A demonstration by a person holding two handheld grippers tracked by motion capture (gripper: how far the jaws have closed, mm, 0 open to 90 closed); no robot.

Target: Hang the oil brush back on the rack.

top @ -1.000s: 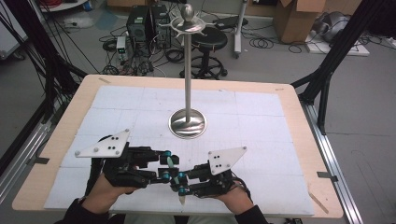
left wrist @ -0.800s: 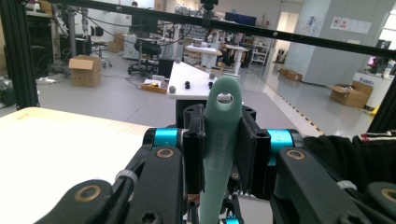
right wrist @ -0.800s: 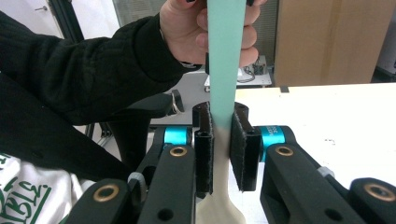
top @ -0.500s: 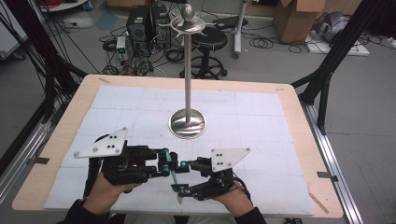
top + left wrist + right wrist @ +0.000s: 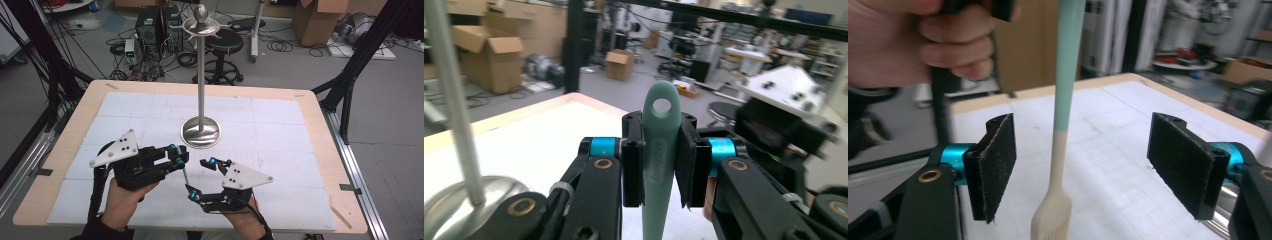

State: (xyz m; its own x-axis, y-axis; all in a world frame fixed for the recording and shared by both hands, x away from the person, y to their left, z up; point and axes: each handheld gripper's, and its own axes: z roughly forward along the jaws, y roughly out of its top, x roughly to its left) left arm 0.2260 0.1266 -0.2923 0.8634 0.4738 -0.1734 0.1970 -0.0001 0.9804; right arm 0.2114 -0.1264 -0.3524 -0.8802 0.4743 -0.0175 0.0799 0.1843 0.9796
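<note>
The left gripper (image 5: 659, 160) is clamped on the pale green plastic handle of a slim basting brush (image 5: 658, 165), the handle standing upright between its 2 black pads, both pressing against it. The rounded handle end with its hanging hole rises just above the pad tips. In the high view the left gripper (image 5: 176, 156) sits near the front of the white gridded mat (image 5: 280, 130) on the wooden table (image 5: 320, 107), and the basting brush (image 5: 185, 175) runs from it as a thin shaft slanting back toward the person, though the shaft is small there and its lower end is hard to make out. The right gripper (image 5: 1088, 170) stands wide open, its 2 pads well apart; the basting brush (image 5: 1060, 145) hangs down between them, touching neither, its green handle giving way to a cream head lower down. In the high view the right gripper (image 5: 200, 177) lies just beside the left one, jaws spread to either side of the shaft. The tall silver metal stand with a round base (image 5: 201, 131) rises on the mat just beyond both grippers, apart from them.
</note>
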